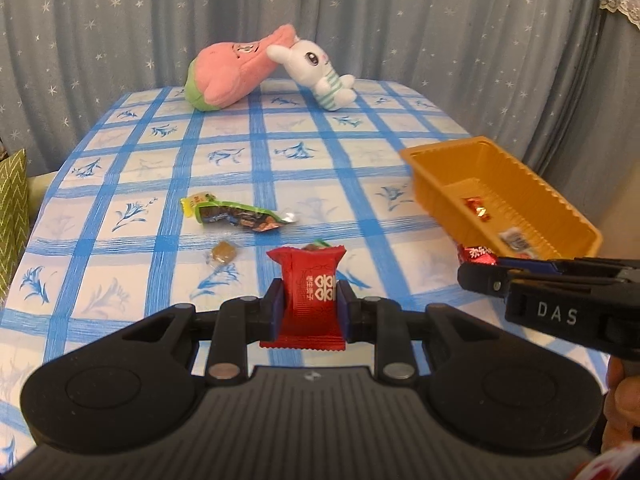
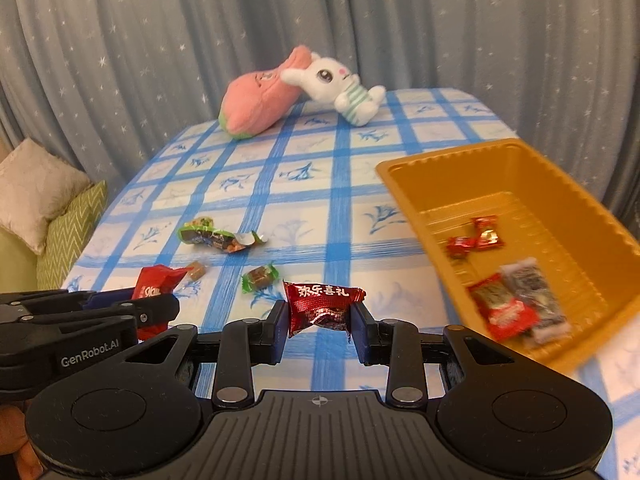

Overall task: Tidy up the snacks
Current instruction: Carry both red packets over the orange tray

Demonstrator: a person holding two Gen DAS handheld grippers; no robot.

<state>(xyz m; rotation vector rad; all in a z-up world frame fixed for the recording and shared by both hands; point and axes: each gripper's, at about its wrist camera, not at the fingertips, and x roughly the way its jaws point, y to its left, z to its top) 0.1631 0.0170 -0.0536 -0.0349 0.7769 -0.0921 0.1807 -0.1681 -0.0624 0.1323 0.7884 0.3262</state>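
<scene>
I count 2 plush toys [image 2: 296,92] at the far end of the checked tabletop [image 2: 320,200], 1 gold tray [image 2: 560,184] to the right holding what looks like 4 wrapped snacks [image 2: 516,300], though blur there makes that count unsure, and 3 loose snacks on the cloth: 1 green packet [image 2: 216,236] and 2 small candies [image 2: 260,276]. My left tool [image 1: 307,304] is clamped narrow on 1 red sachet [image 1: 308,296], and my right tool [image 2: 320,320] is closed partway on 1 crinkled red candy [image 2: 324,304], both clear of the tabletop beside the tray.
</scene>
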